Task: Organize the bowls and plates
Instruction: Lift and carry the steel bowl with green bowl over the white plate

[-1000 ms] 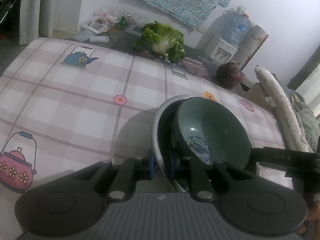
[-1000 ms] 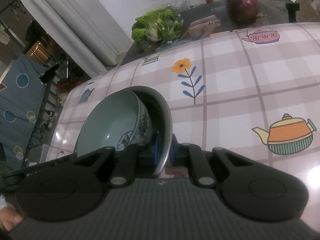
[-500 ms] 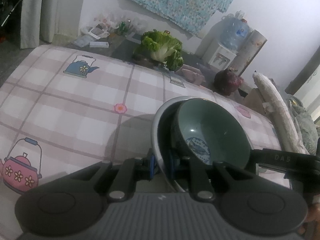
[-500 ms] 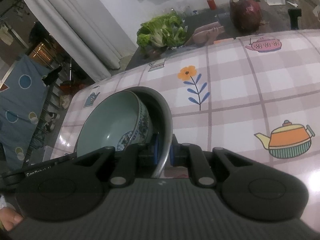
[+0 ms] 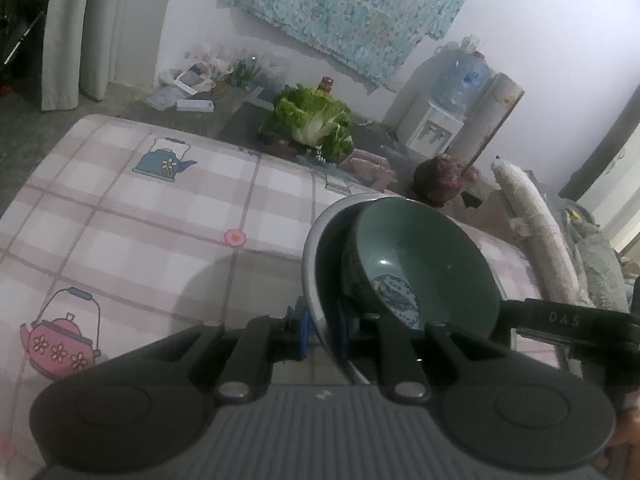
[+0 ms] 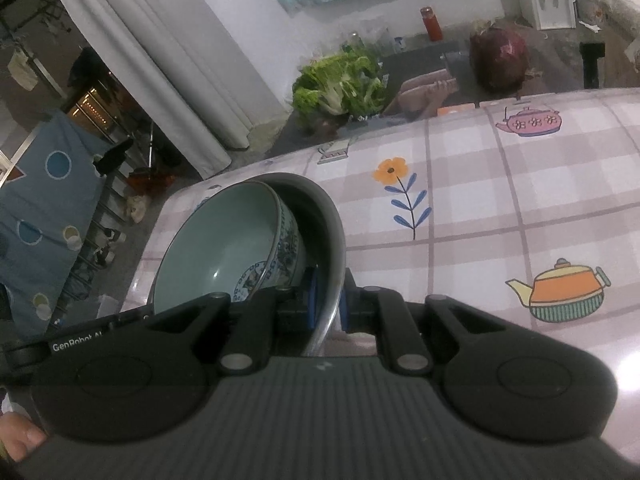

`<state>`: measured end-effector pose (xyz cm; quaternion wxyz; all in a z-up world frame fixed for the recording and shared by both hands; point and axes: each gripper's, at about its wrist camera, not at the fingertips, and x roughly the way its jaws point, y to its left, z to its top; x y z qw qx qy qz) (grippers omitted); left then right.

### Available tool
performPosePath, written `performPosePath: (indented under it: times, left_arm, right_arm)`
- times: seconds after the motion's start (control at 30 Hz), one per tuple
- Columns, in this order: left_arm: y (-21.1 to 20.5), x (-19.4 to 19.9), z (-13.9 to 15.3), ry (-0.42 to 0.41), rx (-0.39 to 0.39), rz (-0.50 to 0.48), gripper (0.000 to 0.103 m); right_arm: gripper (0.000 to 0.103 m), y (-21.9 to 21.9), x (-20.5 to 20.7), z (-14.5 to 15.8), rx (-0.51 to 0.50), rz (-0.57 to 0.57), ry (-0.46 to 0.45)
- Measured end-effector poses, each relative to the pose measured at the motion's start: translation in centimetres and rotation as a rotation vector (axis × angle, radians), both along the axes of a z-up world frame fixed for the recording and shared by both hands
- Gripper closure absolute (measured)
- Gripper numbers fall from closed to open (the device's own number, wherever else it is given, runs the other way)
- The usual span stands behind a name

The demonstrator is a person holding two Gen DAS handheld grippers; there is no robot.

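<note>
Two sets of tongs grip one metal bowl (image 5: 316,256) from opposite sides. Your left tongs (image 5: 322,326) are clamped on its rim at the 9 o'clock side; a green ceramic bowl (image 5: 424,264) sits nested inside, tilted. Your right tongs (image 6: 328,300) are clamped on the rim at the 3 o'clock side. Both bowls hang above the checked table (image 6: 500,208), printed with teapots. Beyond its far edge, toward 12 o'clock, lies a leafy cabbage (image 5: 316,120).

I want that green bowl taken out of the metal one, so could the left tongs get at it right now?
Probably not. The left tongs are shut on the metal bowl rim, as are the right tongs, so neither is free. The green bowl itself sits uncovered inside.
</note>
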<state>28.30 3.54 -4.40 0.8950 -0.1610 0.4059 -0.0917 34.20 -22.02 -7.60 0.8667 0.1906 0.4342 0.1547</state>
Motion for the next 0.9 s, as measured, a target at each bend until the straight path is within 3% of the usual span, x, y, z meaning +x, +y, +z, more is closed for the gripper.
performPosePath:
  times: [0.43,0.6,0.9]
  left_arm:
    - [-0.3,-7.4,4.1,-0.051,-0.013,-0.029,0.089]
    - [-0.6,-10.6,3.5,-0.032,-0.011,-0.048,0.089]
    - [-1.2,-13.5,0.3,0.034,0.004,-0.078,0.089]
  right_arm:
    - [0.093,-0.7,-8.3,4.1,0.030,-0.019,-0.027]
    - [0.092,-1.1,-12.6,3.8,0.026,-0.023,-0.006]
    - [0.092,-1.8,-17.7,0.6,0.028,-0.040,0.078]
